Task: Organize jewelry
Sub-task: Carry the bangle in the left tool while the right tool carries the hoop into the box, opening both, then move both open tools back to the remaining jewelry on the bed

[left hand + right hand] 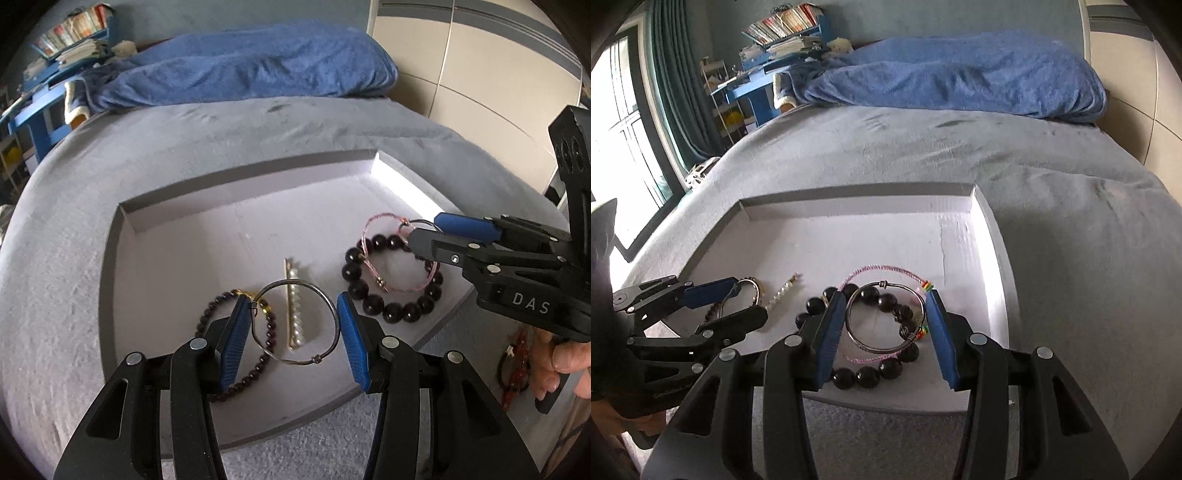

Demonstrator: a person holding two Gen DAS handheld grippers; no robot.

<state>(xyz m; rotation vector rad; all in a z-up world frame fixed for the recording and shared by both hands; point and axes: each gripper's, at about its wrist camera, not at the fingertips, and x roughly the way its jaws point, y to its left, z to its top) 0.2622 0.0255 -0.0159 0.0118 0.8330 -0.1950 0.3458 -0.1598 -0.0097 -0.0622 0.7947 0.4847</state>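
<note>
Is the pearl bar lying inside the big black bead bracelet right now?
No, the pearl bar lies on the tray floor to the left of the black bead bracelet, apart from it.

Bed (pixel 960 155), grey cover: carries a shallow white cardboard tray (pixel 991 236) near the front edge and a rumpled blue blanket (pixel 960 74) at the far end.
</note>
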